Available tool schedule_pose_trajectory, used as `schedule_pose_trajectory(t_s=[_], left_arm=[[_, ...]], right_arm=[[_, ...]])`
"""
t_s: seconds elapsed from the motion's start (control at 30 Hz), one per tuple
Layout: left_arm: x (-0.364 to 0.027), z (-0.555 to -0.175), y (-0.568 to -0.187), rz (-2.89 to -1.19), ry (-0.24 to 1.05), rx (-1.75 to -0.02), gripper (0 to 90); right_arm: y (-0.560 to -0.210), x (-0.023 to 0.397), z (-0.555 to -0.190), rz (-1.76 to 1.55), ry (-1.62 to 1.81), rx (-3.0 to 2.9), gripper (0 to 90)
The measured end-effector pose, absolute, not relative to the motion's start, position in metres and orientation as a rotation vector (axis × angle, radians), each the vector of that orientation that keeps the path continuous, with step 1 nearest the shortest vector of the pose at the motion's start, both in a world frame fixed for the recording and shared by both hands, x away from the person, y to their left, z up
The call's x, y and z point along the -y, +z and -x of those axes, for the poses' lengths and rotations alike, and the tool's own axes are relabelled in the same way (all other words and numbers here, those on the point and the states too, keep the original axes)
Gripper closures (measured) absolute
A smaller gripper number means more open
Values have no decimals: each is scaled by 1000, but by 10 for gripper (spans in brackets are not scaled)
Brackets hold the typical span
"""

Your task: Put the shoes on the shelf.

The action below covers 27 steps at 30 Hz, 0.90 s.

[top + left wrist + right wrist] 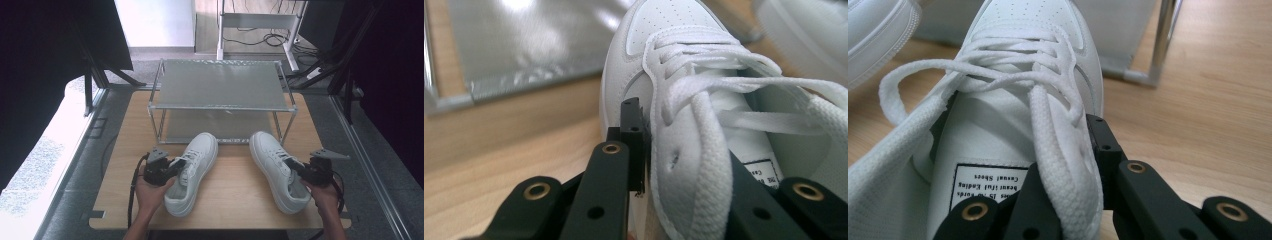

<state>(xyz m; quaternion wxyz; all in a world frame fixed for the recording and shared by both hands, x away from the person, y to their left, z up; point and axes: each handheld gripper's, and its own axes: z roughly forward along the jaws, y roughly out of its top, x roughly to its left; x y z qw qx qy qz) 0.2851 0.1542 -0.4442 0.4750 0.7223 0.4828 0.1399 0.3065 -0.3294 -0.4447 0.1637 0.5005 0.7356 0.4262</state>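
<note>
two claws each pinch a white shoe. the left gripper [172,167] is clamped on the side wall of the left shoe [194,170], one jaw outside, one inside. the right gripper [297,167] is clamped the same way on the right shoe [276,167]. both shoes sit on the wooden table [235,195], toes pointing at the metal rack [220,85], just in front of it.

Hidden and cut-off parts

Heel of left shoe [704,150] cut off by bottom edge in left gripper view; label print there [764,172] too small to read. Neighbouring shoe [878,30] clipped at corner in right gripper view. Forearms cropped in high view.
</note>
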Motion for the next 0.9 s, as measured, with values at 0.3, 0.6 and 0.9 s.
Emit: schedule_pose_trajectory(t_s=[0.3,0.6,0.9], left_arm=[[-171,-276,-425,-1637,295,-1138,817],[-173,-273,-419,-1602,271,-1111,817],[-178,-270,-412,-1554,252,-1094,817]], right_arm=[[-432,334,-299,-1402,1462,-2025,858],[-419,336,-292,-1381,1549,-1956,858],[-409,335,-286,-1367,1643,-1895,858]])
